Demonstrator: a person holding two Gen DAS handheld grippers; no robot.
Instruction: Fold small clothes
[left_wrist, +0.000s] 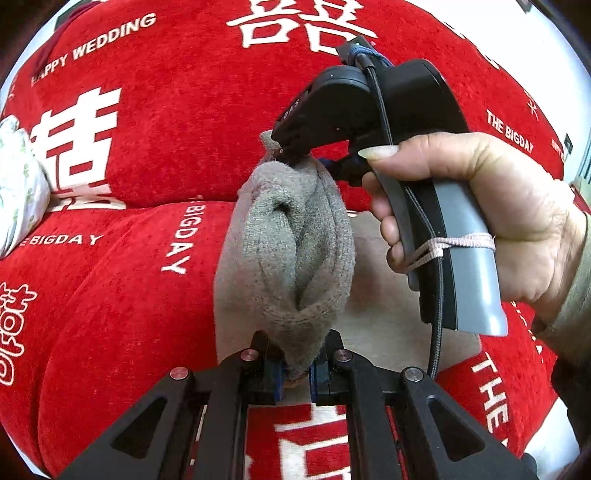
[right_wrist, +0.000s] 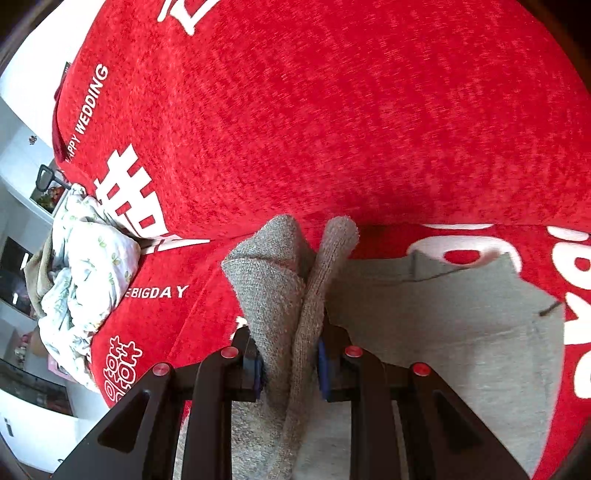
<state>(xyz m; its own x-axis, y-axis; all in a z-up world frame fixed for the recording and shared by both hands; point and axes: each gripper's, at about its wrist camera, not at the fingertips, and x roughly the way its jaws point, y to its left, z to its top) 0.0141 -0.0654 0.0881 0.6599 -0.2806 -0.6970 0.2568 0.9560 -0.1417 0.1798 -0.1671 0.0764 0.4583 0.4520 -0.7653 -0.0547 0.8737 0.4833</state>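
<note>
Red sofa cover with white lettering; white wall and dim shelves behind.

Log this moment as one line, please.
left claw: shut on sock | right claw: shut on sock | sock: off red cover | grey garment: flat

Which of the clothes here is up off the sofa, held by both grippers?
The fuzzy grey-brown knitted piece, pinched at opposite ends by the left gripper and right gripper. The flat grey garment and the crumpled white floral cloth lie untouched on the red cover.
</note>
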